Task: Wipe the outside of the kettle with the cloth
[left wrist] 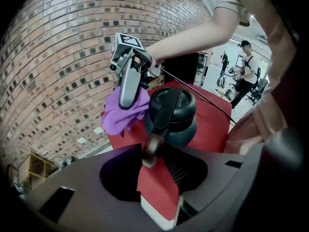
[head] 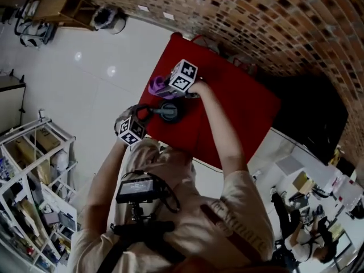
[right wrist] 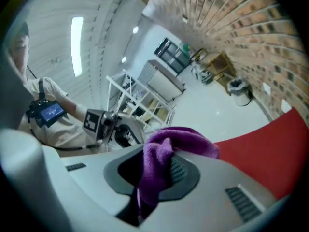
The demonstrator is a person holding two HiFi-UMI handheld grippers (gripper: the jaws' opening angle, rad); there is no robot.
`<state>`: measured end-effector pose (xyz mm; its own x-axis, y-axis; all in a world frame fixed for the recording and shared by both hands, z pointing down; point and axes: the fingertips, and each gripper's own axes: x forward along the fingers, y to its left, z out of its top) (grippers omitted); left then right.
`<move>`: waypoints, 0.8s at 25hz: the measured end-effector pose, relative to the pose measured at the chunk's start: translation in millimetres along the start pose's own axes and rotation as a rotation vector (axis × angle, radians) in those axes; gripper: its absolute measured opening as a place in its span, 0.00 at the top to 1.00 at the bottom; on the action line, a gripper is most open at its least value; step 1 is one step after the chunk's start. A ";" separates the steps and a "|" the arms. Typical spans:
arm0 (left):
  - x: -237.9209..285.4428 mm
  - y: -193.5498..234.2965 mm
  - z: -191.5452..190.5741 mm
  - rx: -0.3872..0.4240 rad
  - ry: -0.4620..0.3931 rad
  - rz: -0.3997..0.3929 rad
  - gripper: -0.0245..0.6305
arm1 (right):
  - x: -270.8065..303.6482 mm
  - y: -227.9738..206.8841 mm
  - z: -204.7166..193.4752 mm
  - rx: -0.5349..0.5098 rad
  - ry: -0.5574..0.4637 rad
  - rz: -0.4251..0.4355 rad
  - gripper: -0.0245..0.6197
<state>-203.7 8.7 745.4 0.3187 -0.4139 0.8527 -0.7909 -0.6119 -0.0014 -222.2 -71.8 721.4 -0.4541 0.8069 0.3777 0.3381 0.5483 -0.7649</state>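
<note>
The kettle [left wrist: 171, 115] is dark, round-bellied and smooth, with a slight shine. It stands upright on the flat red tabletop [head: 239, 107], and its curved handle points toward the left gripper [left wrist: 153, 151], whose jaws are clamped on the handle's end. The right gripper [left wrist: 126, 102] pinches a soft, fuzzy purple cloth [left wrist: 120, 117], which hangs in loose folds just beside the kettle's upper side, toward the rough brick wall [left wrist: 58, 66].
</note>
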 end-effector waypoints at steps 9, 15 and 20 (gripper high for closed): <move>3.3 -16.5 4.2 0.064 0.011 -0.093 0.73 | 101.4 -31.5 -68.3 0.143 0.652 0.266 0.84; -2.3 -20.4 1.6 0.056 0.005 -0.095 0.73 | 123.8 -103.0 -110.8 0.299 0.550 0.158 0.84; -6.9 -21.1 -3.1 0.023 -0.024 -0.109 0.72 | 39.0 -77.7 -50.9 0.208 0.145 0.013 0.84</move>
<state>-190.8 26.5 741.2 0.4151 -0.3601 0.8355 -0.7389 -0.6692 0.0787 -224.2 -71.8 822.1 -0.3224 0.8451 0.4264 0.1598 0.4926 -0.8554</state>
